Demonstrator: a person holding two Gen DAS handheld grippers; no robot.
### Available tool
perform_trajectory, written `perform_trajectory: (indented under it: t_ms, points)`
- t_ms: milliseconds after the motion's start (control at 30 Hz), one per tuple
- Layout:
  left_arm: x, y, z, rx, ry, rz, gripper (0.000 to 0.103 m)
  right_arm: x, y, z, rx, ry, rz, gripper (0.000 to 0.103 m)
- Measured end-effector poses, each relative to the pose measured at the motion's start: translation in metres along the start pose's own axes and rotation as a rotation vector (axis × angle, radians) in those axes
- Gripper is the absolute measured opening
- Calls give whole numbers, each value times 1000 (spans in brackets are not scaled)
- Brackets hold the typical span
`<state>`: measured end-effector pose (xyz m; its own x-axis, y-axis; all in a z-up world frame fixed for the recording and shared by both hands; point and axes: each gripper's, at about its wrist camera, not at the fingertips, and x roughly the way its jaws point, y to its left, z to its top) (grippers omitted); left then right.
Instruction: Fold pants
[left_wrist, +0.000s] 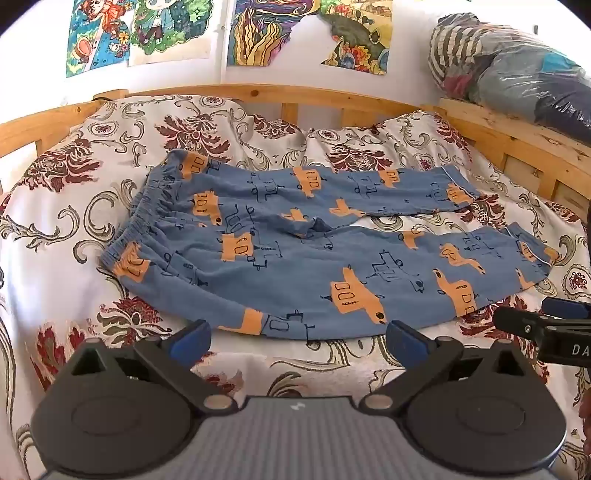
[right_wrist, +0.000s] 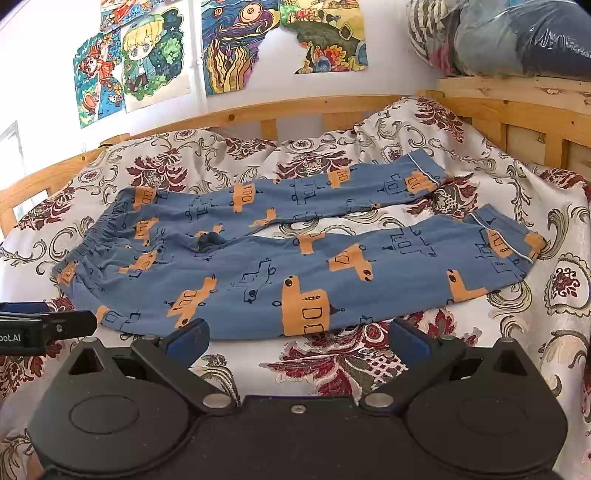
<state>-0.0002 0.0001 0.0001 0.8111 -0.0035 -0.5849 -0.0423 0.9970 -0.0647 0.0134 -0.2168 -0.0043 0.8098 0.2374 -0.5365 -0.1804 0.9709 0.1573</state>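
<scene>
- One pair of blue pants (left_wrist: 295, 251) lies flat on the bed (left_wrist: 55, 236), waistband to your left, its two legs splayed to your right.
- Your left gripper (left_wrist: 297, 341) and right gripper (right_wrist: 297, 341) both hover just short of the near leg, fingers spread and empty.
- Risk: the soft floral bedcover (right_wrist: 332, 362) could get pinched along with the hem, dragging it into the fold.
- Risk: uneven pulls could skew the legs.
</scene>
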Motion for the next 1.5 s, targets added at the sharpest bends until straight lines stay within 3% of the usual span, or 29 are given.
perform_trajectory:
  t_ms: [1500]
  points:
    - [1,-3,-1,-10,4,-8,103,0,-1,0,1,0,0,102]
